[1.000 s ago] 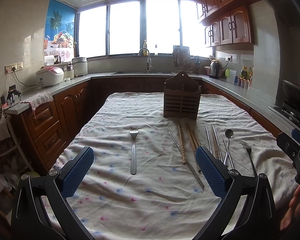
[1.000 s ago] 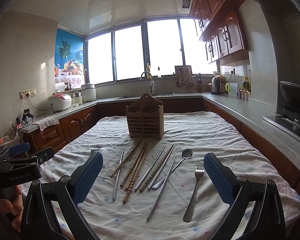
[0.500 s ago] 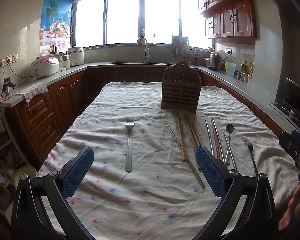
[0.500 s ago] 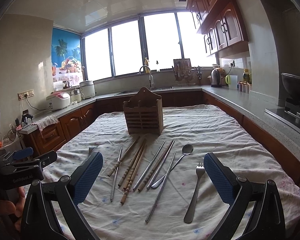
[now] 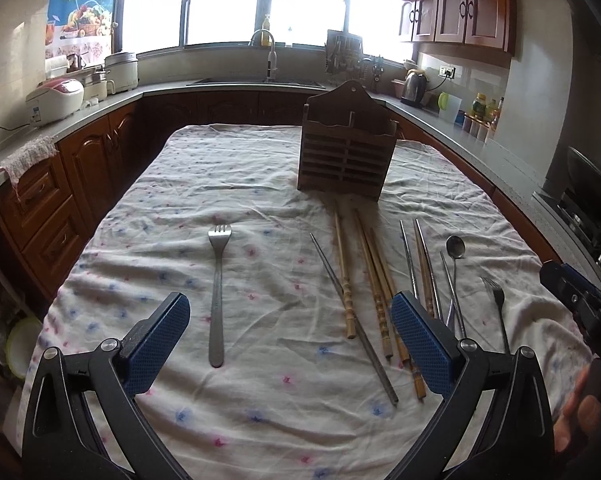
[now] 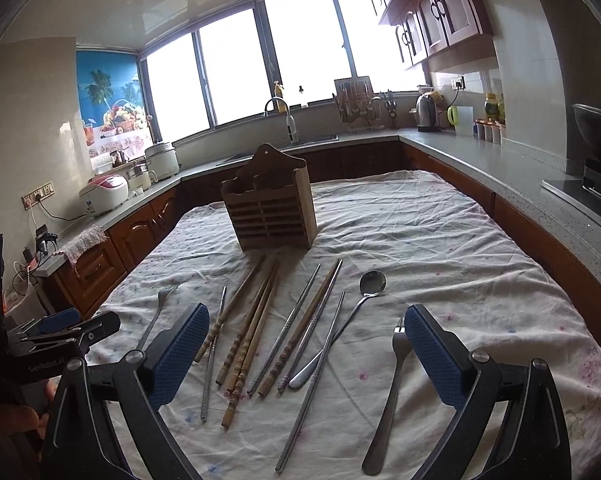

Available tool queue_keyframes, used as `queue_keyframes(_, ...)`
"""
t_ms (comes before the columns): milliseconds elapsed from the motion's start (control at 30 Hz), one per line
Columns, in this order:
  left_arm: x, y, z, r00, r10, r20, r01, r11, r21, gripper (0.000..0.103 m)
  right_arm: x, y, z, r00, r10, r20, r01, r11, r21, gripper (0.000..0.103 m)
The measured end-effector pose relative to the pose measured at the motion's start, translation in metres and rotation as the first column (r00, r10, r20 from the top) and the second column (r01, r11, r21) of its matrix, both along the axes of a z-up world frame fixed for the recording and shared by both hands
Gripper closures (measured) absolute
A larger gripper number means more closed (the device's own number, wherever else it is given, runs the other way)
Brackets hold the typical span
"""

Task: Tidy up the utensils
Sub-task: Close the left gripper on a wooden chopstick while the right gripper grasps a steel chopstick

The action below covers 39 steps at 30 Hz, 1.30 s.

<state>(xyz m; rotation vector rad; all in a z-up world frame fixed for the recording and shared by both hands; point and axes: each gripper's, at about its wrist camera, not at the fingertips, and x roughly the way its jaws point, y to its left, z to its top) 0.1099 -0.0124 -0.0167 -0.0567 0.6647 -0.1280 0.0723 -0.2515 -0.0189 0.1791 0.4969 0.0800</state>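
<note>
A wooden utensil holder (image 5: 347, 146) (image 6: 272, 210) stands upright on the cloth-covered table (image 5: 236, 184). A fork (image 5: 218, 292) lies alone on the left, just ahead of my open, empty left gripper (image 5: 290, 340). Wooden chopsticks (image 5: 374, 280) (image 6: 252, 328) and metal chopsticks (image 5: 352, 320) (image 6: 304, 376) lie in a row in front of the holder. A spoon (image 6: 340, 328) (image 5: 455, 264) and a second fork (image 6: 388, 396) (image 5: 498, 308) lie to their right. My right gripper (image 6: 306, 354) is open and empty above the near ends of the chopsticks and spoon.
Kitchen counters (image 6: 500, 160) with wooden cabinets surround the table on three sides. A rice cooker (image 5: 54, 100) stands at left, a kettle (image 6: 426, 112) and a stove with a wok (image 6: 598, 128) at right. A sink (image 5: 256, 80) lies under the window.
Both grippers have tilted down and moved forward over the table; the utensils now sit closer in both views. Nothing on the table has moved.
</note>
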Motion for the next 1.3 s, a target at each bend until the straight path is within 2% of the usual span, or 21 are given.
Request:
queue_keyframes(133,0.028,-0.006,0.0,0.999,-0.028,-0.045,0.027,1.0,-0.013,0.007,0.031,-0.007,-0.009,0.996,0.008,-0.091,-0.005,1.0,0.03,0.027)
queue_keyframes(200,0.042,-0.011,0.0,0.997,-0.041,-0.065,0.04,0.999,-0.025,0.01,0.046,-0.01,-0.014,0.991,0.014,-0.136,-0.007,0.999,0.049,0.038)
queue_keyframes(333,0.074,-0.021,-0.004,0.99,-0.075,-0.117,0.071,0.997,-0.035,0.019,0.071,-0.014,-0.024,0.976,0.024,-0.214,-0.007,0.997,0.078,0.048)
queue_keyframes(400,0.09,-0.027,-0.007,0.985,-0.092,-0.146,0.088,0.996,-0.032,0.023,0.082,-0.016,-0.029,0.968,0.024,-0.25,-0.002,0.996,0.088,0.06)
queue_keyframes(500,0.115,-0.036,-0.012,0.976,-0.121,-0.183,0.118,0.993,-0.028,0.027,0.098,-0.019,-0.036,0.955,0.027,-0.295,0.002,0.995,0.096,0.067)
queue_keyframes(633,0.146,-0.047,-0.021,0.959,-0.153,-0.24,0.151,0.988,-0.029,0.044,0.115,-0.022,-0.046,0.941,0.024,-0.339,0.013,0.994,0.105,0.074)
queue_keyframes(700,0.159,-0.052,-0.026,0.952,-0.162,-0.261,0.159,0.987,-0.029,0.044,0.123,-0.024,-0.051,0.933,0.026,-0.358,0.015,0.994,0.11,0.078)
queue_keyframes(1100,0.214,-0.071,-0.054,0.92,-0.185,-0.345,0.188,0.982,-0.023,0.049,0.16,-0.027,-0.075,0.895,0.026,-0.445,0.023,0.994,0.104,0.079)
queue_keyframes(1300,0.234,-0.082,-0.068,0.906,-0.187,-0.381,0.208,0.978,0.016,0.063,0.168,-0.026,-0.082,0.884,0.032,-0.467,0.017,0.995,0.1,0.083)
